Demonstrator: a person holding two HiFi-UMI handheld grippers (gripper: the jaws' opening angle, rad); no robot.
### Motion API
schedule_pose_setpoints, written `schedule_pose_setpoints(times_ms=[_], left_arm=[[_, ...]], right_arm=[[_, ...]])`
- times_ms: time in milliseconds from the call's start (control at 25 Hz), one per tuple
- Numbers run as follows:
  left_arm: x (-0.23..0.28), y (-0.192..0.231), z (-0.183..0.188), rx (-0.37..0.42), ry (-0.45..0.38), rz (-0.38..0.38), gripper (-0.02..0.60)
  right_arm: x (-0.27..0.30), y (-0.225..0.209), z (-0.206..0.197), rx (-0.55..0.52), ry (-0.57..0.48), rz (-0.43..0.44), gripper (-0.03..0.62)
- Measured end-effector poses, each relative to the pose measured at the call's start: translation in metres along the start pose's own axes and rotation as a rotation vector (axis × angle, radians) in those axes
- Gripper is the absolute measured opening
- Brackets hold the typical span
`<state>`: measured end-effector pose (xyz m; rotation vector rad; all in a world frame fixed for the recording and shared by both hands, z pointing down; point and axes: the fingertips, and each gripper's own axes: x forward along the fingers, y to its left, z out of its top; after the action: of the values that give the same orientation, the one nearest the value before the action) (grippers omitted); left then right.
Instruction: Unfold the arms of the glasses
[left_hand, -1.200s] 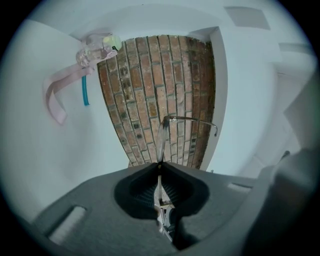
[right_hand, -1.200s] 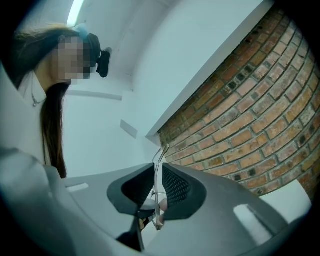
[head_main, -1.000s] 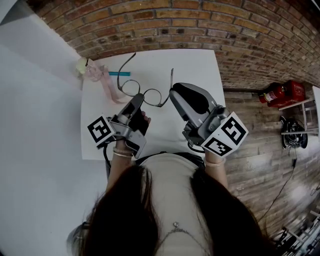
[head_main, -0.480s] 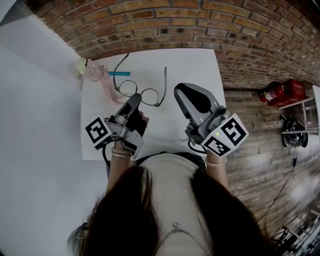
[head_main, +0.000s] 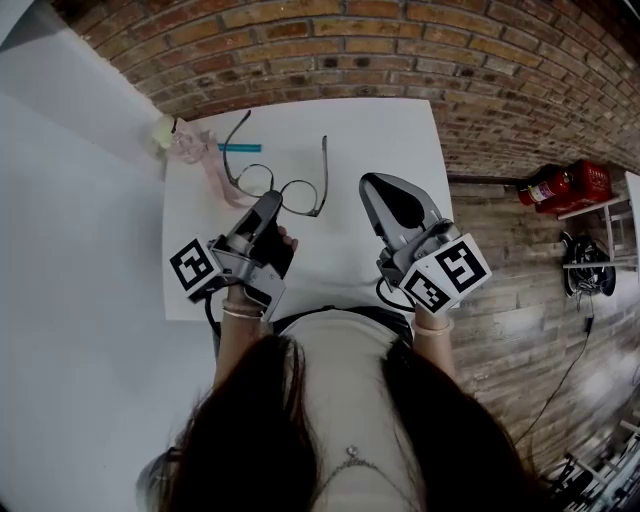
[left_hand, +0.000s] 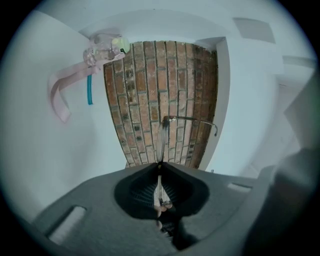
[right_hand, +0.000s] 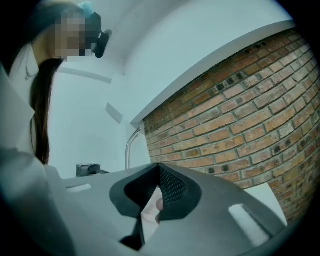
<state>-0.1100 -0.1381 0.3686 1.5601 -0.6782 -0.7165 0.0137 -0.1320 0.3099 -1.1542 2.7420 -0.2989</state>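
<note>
Evidently both thin arms of the round-lensed wire-framed glasses (head_main: 302, 196) stood opened out, pointing toward the far side of the white table (head_main: 390, 130), so the task looked essentially done, with only release left. The left gripper (head_main: 270, 203) was clamped on the frame's near edge. The right gripper (head_main: 378, 192), jaws together and empty, hung to the right, apart from the glasses. At far left lay a small clear plastic holder (head_main: 178, 138) with a pink strap; a yellow-green item seemed to be inside, unconfirmed.
</note>
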Motion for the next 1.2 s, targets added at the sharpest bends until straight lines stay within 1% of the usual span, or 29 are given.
schedule_pose_setpoints(times_ms=[400,800,1200], left_arm=[[-0.016,-0.002,0.003,-0.013,-0.007,-0.005,0.019],[-0.035,-0.008,0.004,-0.027,0.040,-0.002,0.019],[-0.054,-0.022,0.008,-0.035,0.072,0.006,0.019]], right_arm=[[-0.007,-0.003,-0.013,-0.008,0.037,-0.063,0.006],[-0.009,0.019,-0.021,-0.012,0.060,-0.113,0.006],[-0.010,0.037,-0.015,0.005,0.062,-0.151,0.006]])
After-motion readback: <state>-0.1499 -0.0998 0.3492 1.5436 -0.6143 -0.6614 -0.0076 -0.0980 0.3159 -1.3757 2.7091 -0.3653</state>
